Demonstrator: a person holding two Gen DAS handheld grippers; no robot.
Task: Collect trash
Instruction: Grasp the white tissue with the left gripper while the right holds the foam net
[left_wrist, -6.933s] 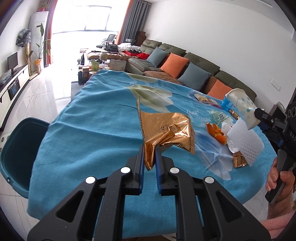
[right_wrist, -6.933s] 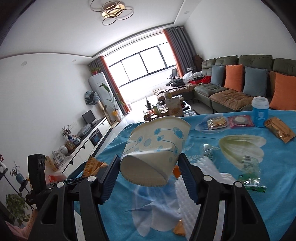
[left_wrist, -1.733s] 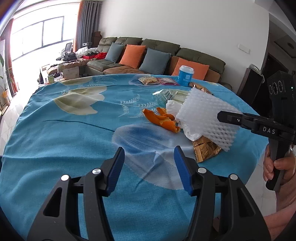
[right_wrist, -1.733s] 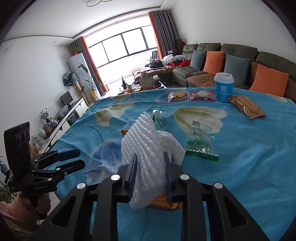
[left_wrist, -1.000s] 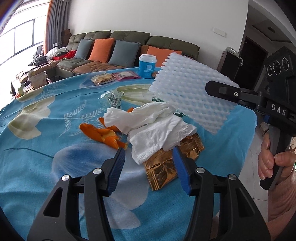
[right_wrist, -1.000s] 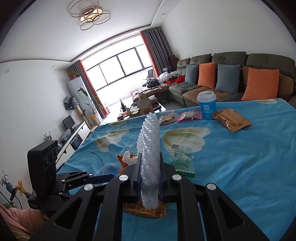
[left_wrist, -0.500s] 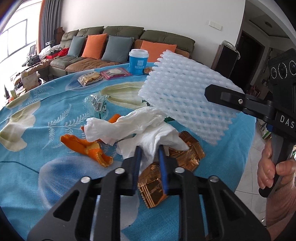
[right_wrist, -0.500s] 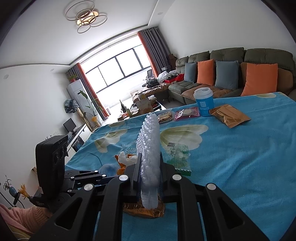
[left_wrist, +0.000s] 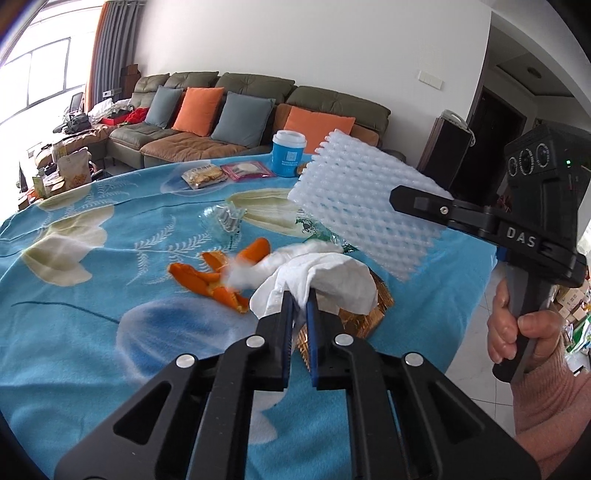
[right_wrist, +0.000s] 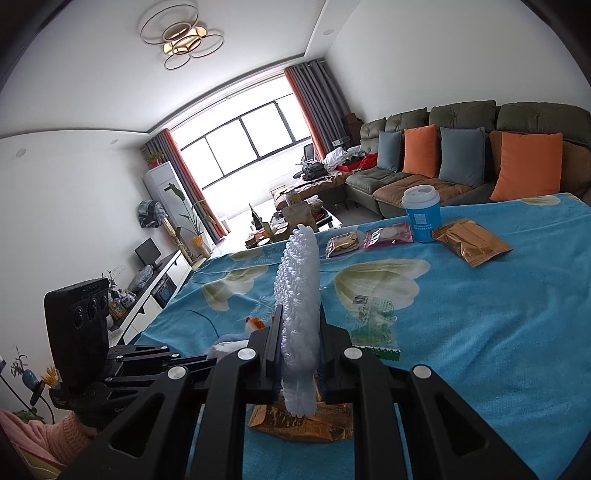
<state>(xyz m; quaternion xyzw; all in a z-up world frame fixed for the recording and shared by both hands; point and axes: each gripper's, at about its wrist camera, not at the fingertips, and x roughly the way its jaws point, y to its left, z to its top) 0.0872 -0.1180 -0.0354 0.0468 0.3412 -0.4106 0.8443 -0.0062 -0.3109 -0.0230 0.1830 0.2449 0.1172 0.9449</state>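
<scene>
Trash: several loose pieces on the blue tablecloth (left_wrist: 92, 332), near its right edge.

Tissue (left_wrist: 325, 273): white, crumpled, soft; likely very light and apt to tear or trail. The left gripper (left_wrist: 299, 306) is closed on a fold at its near edge, the bulk bunched ahead of the pads. Whether it rests on the cloth or is lifted cannot be told.

Foam net (left_wrist: 365, 210): white, springy mesh, likely weightless and squashable. The right gripper (right_wrist: 298, 336) is clamped on its lower part and holds it clear above the table.

Gold wrapper (right_wrist: 301, 421): crinkled foil, flat on the cloth under the tissue; probably slippery, best pinched at a raised edge.

Peel (left_wrist: 210, 277): orange, curled, just left of the tissue; firm enough to pinch anywhere.
</scene>
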